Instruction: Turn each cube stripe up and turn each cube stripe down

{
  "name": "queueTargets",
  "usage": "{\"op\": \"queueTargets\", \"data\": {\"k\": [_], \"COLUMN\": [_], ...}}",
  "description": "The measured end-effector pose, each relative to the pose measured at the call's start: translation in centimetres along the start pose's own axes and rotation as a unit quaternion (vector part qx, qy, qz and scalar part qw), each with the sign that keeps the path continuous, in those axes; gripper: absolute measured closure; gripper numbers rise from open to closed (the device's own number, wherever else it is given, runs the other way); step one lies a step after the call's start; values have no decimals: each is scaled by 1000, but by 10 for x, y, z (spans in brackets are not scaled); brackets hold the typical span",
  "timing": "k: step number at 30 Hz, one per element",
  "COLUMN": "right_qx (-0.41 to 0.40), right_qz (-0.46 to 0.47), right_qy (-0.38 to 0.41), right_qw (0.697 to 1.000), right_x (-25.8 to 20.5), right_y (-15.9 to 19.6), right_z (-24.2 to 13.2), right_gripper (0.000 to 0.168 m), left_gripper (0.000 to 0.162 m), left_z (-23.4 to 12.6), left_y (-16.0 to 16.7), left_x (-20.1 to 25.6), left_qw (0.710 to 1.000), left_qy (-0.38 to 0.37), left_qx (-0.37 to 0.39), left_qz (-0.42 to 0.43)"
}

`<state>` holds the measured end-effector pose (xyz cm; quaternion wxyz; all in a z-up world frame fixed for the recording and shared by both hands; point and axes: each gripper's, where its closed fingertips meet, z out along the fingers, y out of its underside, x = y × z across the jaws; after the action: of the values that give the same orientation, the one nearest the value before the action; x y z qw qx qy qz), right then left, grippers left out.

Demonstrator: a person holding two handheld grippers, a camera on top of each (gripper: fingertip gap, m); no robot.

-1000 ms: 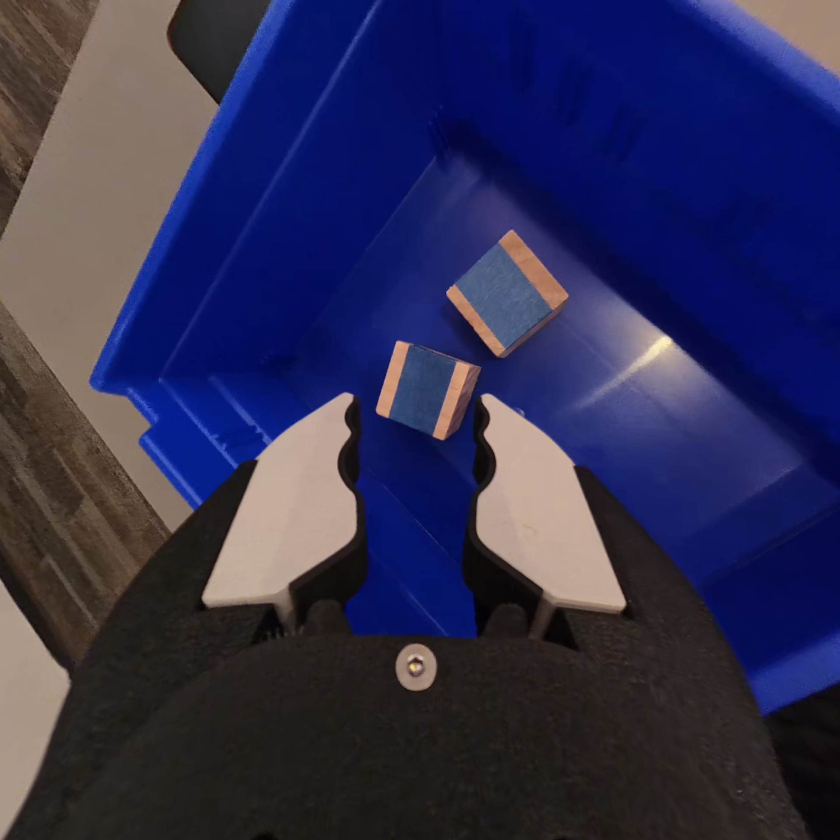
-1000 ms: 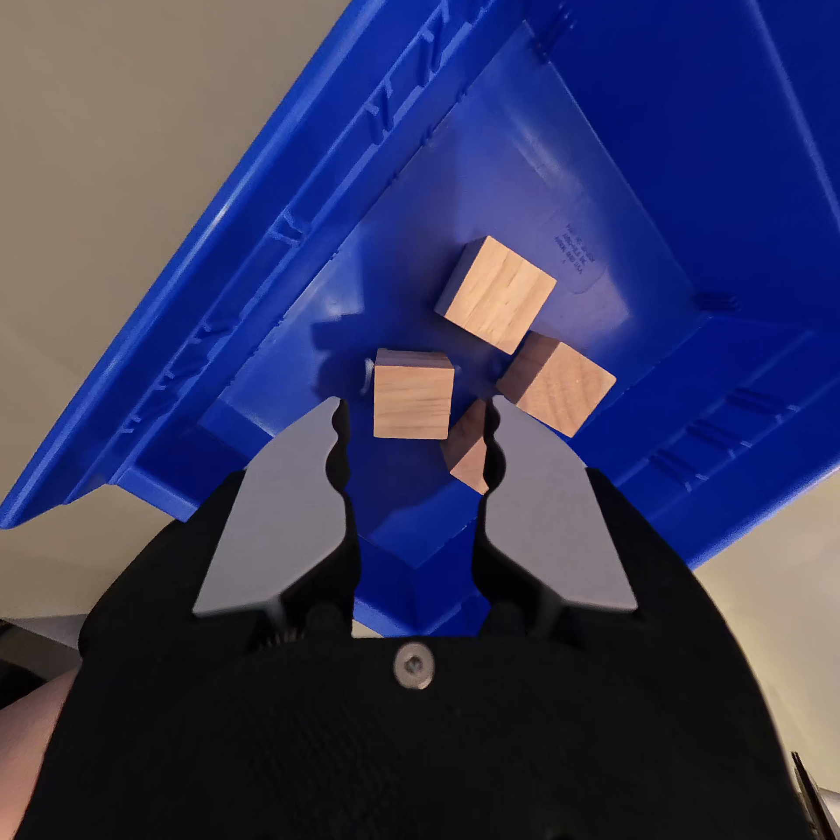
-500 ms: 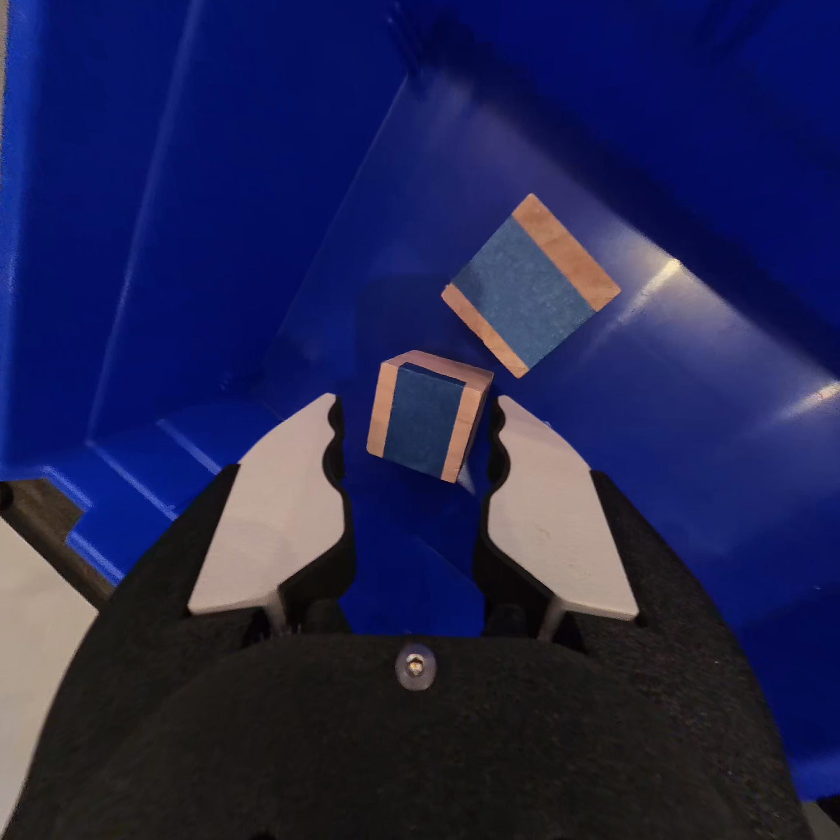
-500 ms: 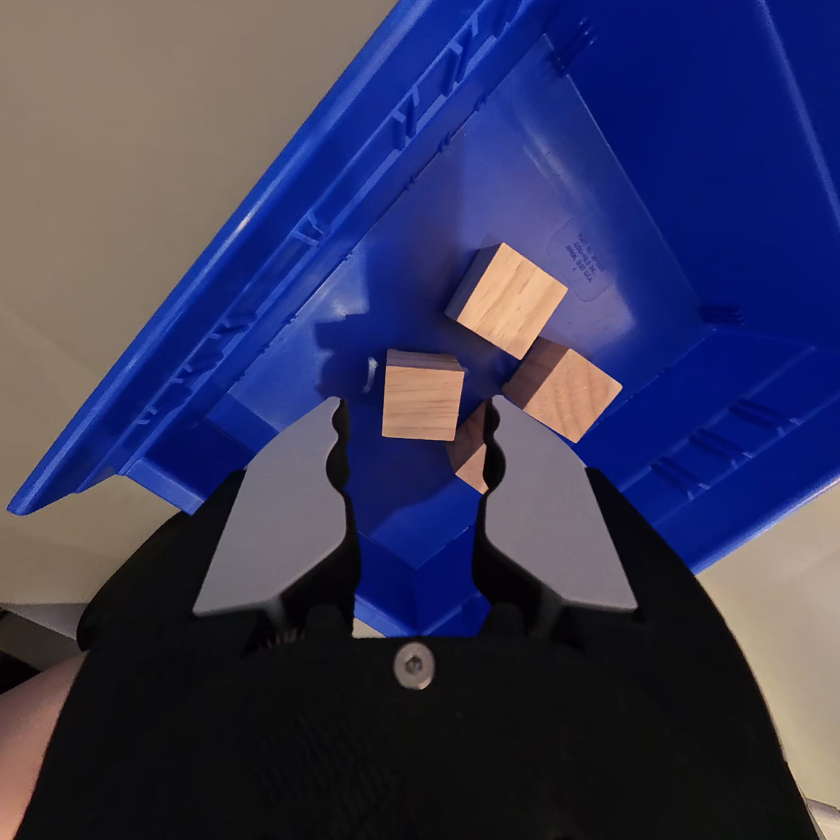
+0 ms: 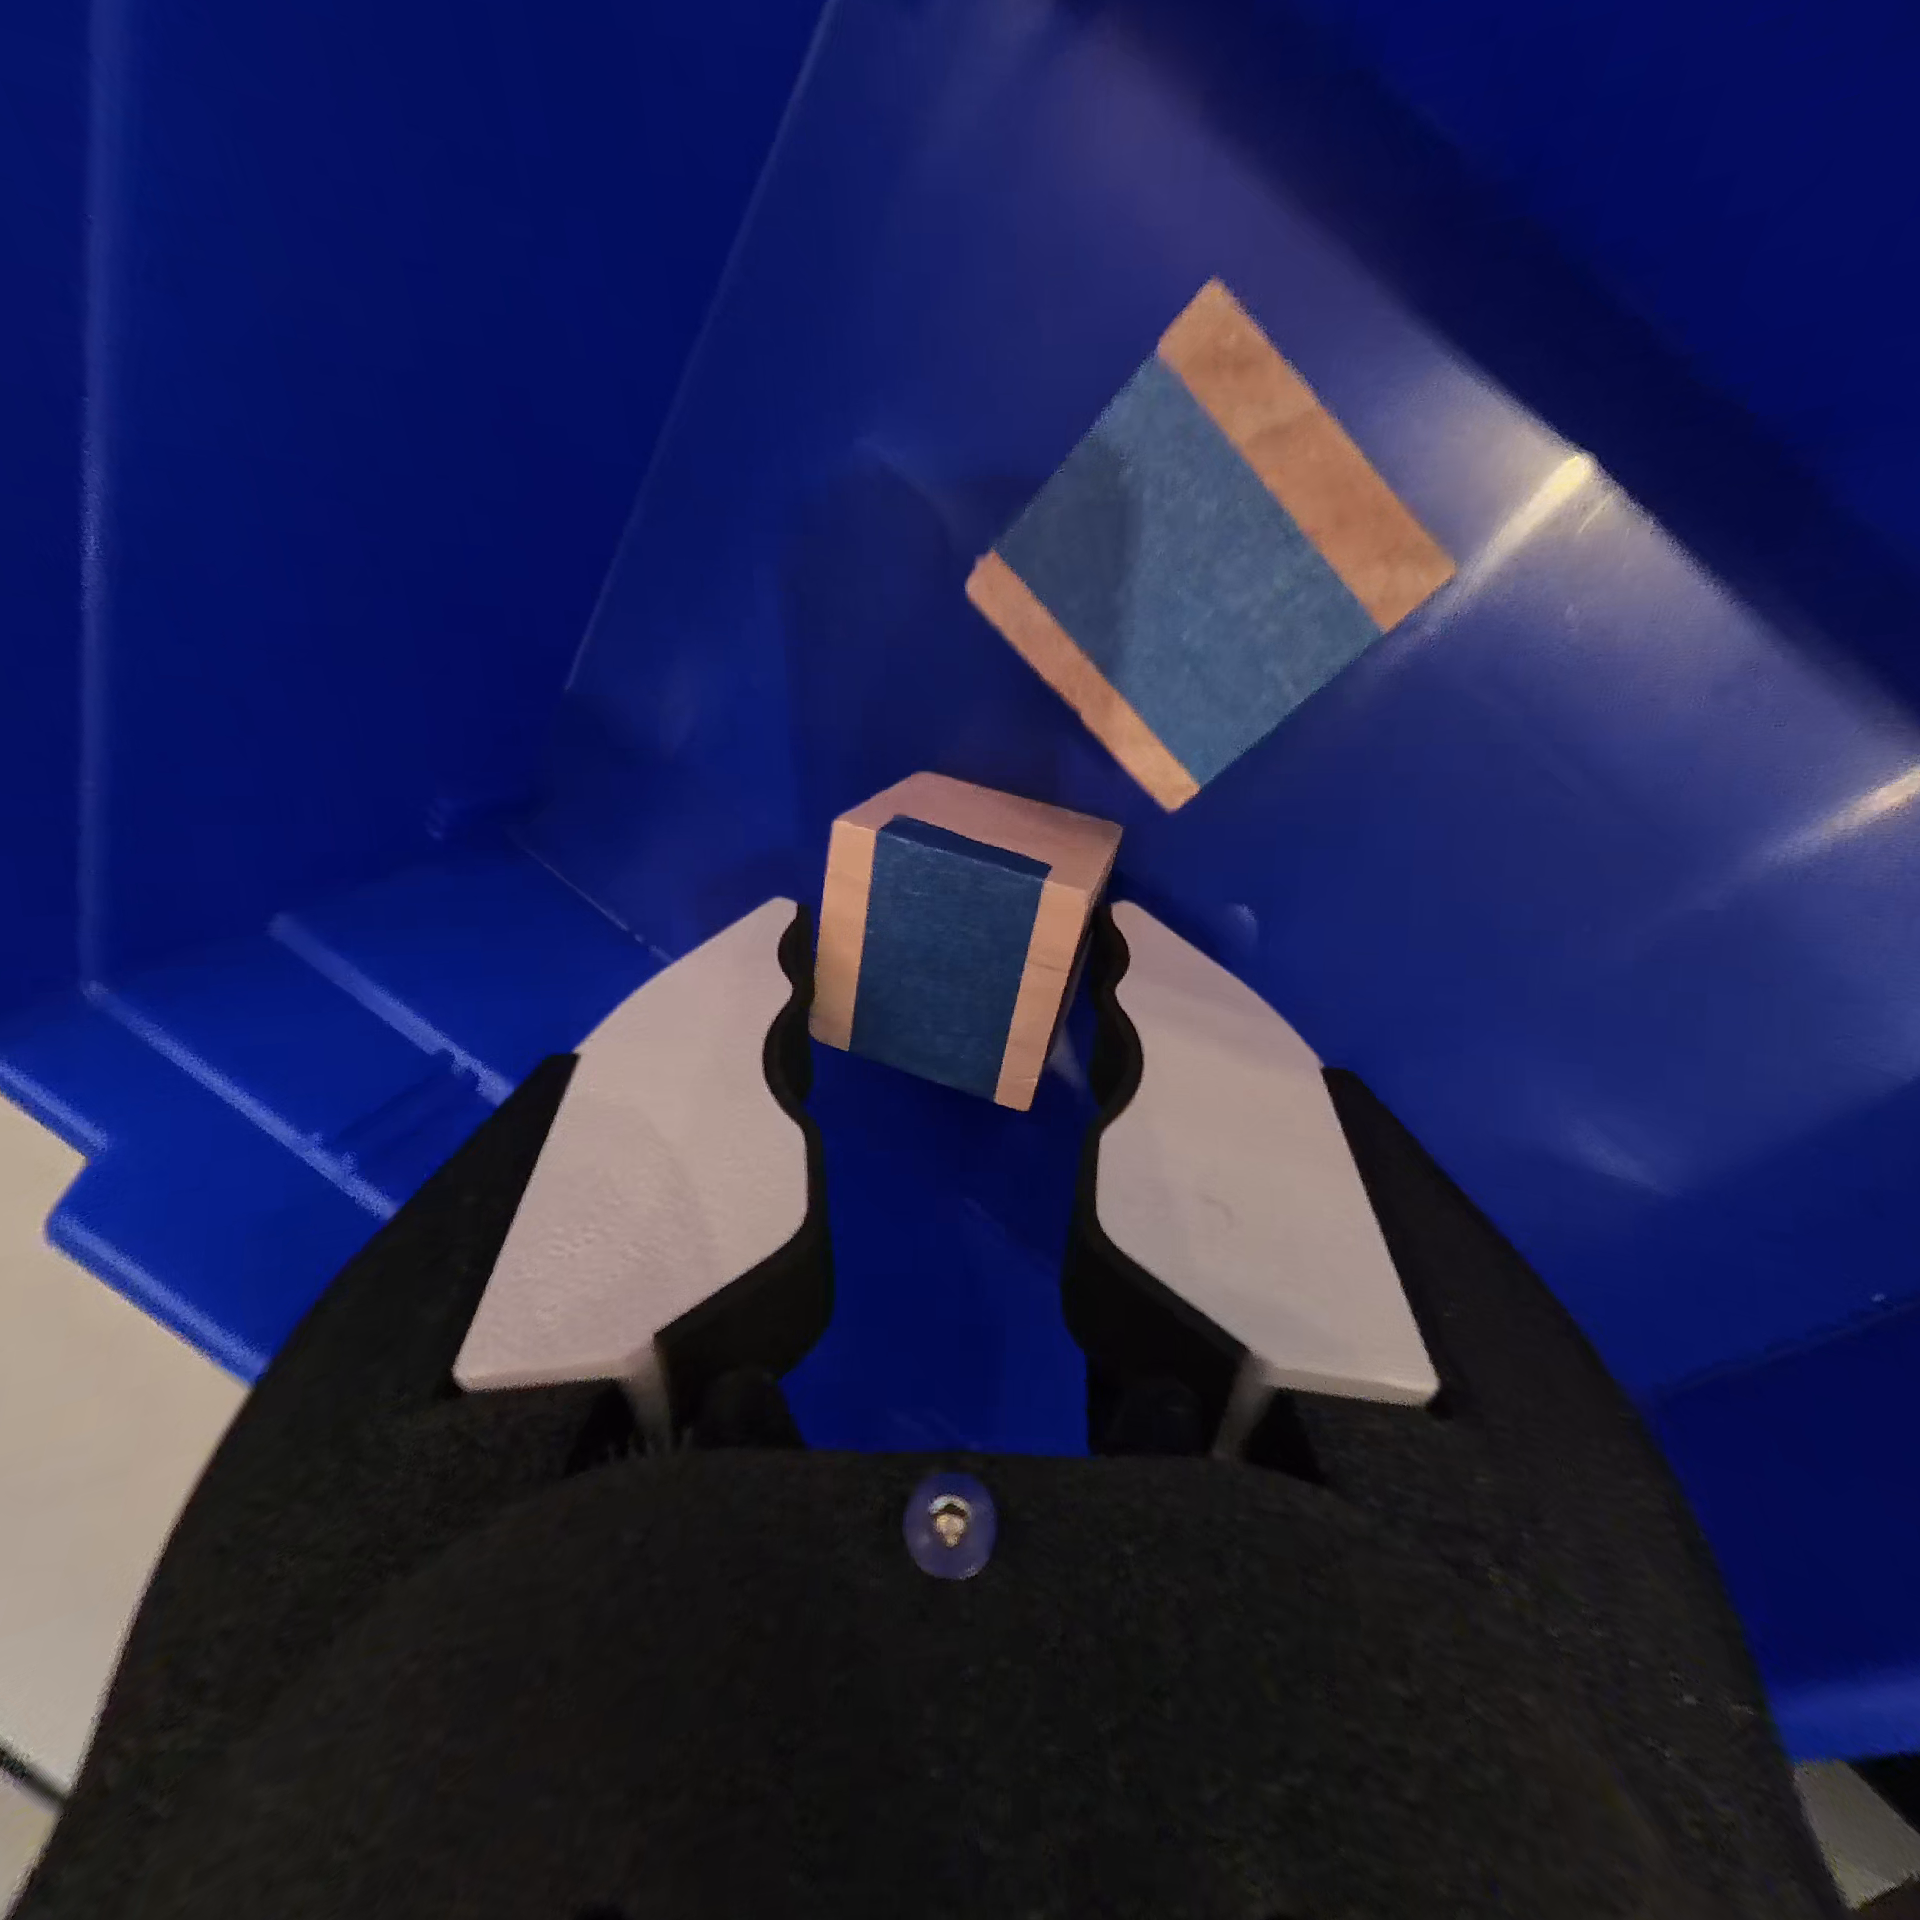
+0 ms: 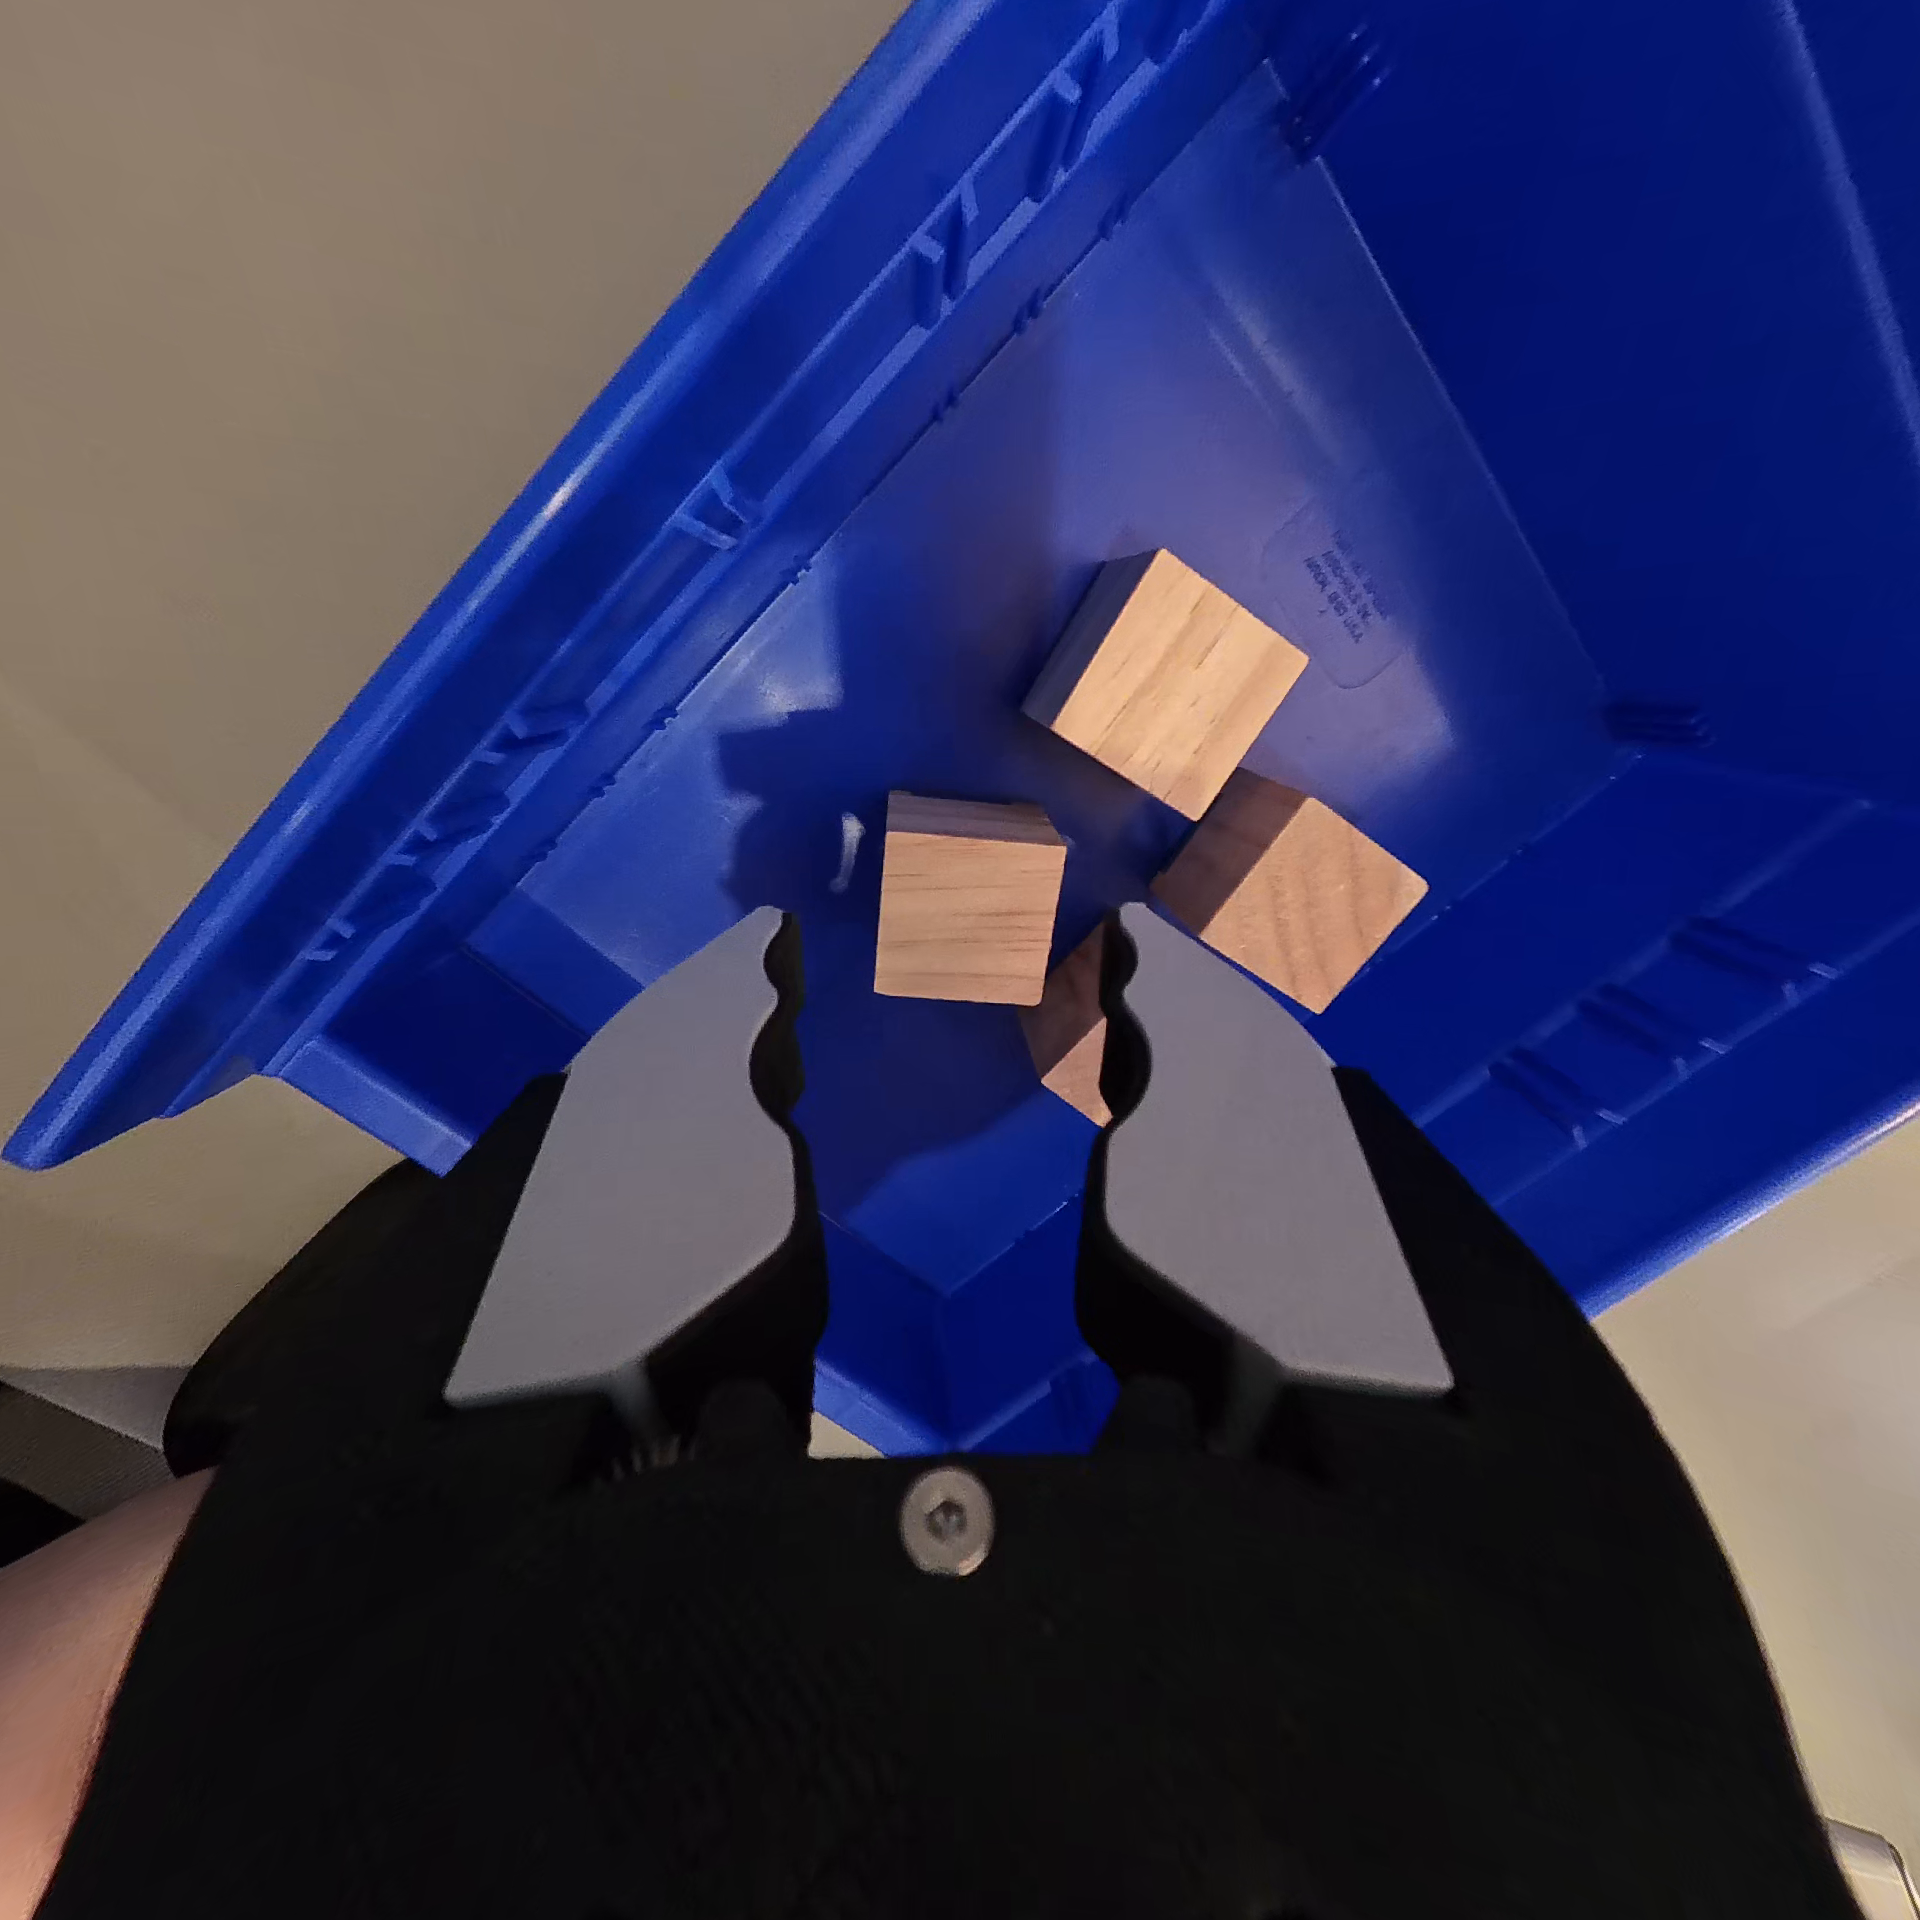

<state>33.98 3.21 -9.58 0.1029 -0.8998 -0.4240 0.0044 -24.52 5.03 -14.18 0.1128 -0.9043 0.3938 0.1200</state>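
In the left wrist view, two wooden cubes lie in a blue bin. The near cube shows its blue stripe toward the camera and sits tilted between my fingertips. The far cube lies stripe up. My left gripper is open, its jaws on either side of the near cube. In the right wrist view, several plain-faced cubes lie in a blue bin. One cube is just ahead of my open right gripper. Two more cubes lie beyond, and another is half hidden behind the right finger.
Steep bin walls close in around the left gripper. The beige tabletop surrounds the right bin, whose corner is below the fingers. A person's forearm shows at the lower left.
My left gripper has moved forward and down into the bin, so the near striped cube now sits between its fingertips. The right gripper has barely shifted.
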Motion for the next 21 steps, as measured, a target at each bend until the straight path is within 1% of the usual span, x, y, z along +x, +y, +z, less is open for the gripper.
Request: {"op": "queueTargets", "data": {"k": [3,6,9,11,12,14,16,17,19,21], "right_qx": [1,7,23,43,57,101,172,220,339,459], "right_qz": [-2,-2,1,-1,-1,-3,-25,-42,-93,-156], "right_qy": [1,9,34,66,97,167,203,221,247,255], "right_qw": [1000,1000,999,997,994,981,964,949,903,837], "right_x": [0,2,5,8,11,17,4,-6,-38,-85], "right_y": [-1,-2,-8,-17,-23,-43,-73,-92,-134,-169], "right_z": [-1,-4,-13,-24,-33,-54,-78,-93,-124,-150], "right_gripper": [111,112,113,113,113,113,113,113,112,104], "left_gripper": [111,111,111,111,111,111,111,112,111,111], "left_z": [-12,-40,-83,-111,-123,-144,-163,-175,-204,-232], "left_y": [11,13,3,-10,-18,-40,-67,-82,-112,-138], "left_x": [-9,-21,-28,-25,-23,-13,10,25,58,88], "left_qw": [999,997,988,978,972,958,939,925,883,835], "left_qy": [-30,-67,-95,-86,-76,-41,31,79,177,266], "left_qx": [-14,14,86,149,180,246,312,347,417,470], "left_qz": [-13,-45,-81,-115,-132,-142,-140,-135,-119,-106]}}
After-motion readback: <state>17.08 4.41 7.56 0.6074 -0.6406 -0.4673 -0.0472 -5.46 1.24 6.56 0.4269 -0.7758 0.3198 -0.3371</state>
